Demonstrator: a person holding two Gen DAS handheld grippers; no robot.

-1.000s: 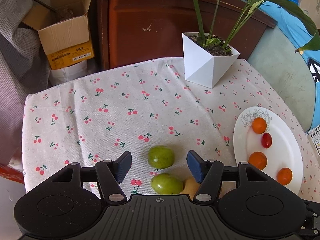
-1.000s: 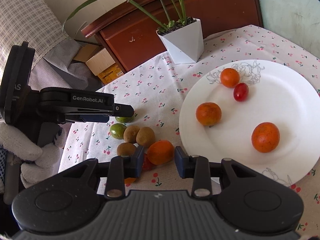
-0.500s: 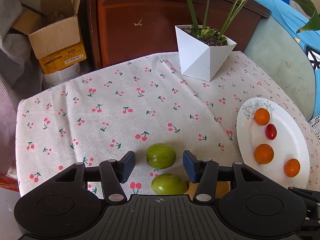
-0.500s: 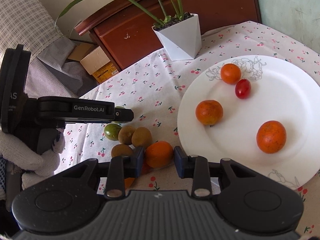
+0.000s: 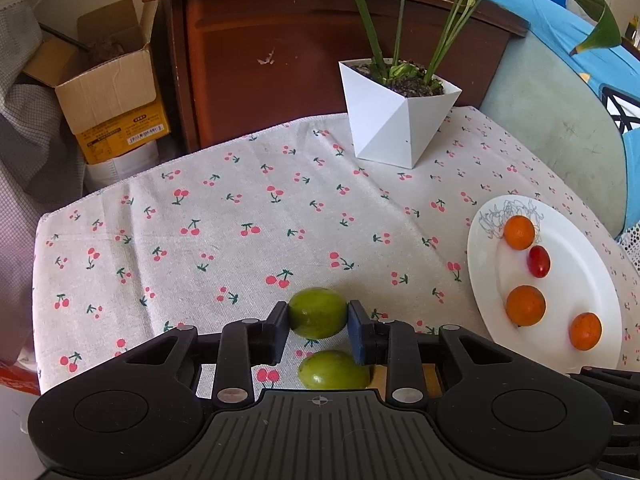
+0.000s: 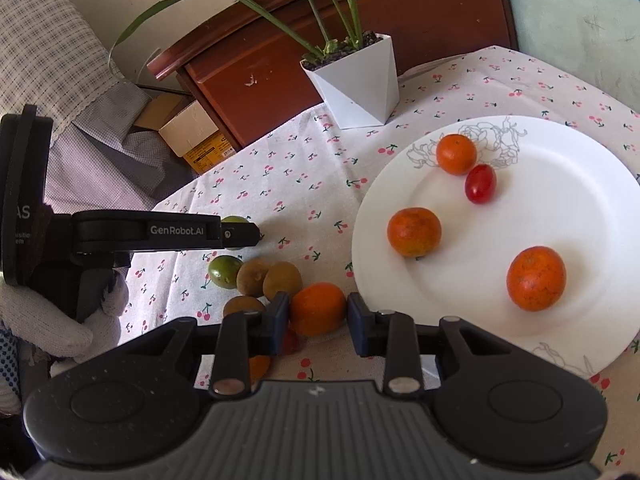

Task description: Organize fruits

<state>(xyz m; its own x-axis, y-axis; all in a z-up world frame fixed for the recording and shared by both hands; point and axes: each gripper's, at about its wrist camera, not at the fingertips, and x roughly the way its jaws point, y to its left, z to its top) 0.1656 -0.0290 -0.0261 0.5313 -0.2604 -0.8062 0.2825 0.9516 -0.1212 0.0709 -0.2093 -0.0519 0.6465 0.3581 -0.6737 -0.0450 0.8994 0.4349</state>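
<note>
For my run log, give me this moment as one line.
left gripper: shut on green fruit | right gripper: shut on orange | plate: three oranges, one red tomato

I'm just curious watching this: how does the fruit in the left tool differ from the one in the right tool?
The left tool is shut on a smooth green fruit, while the right tool grips an orange fruit. The green one sits apart from the white plate; the orange one lies close beside its rim. Both are small, round and rest on the cherry-print tablecloth.

A white potted plant [image 5: 400, 120] stands on the cherry-print tablecloth [image 5: 240, 220]; behind, a cardboard box [image 5: 108, 92].
</note>
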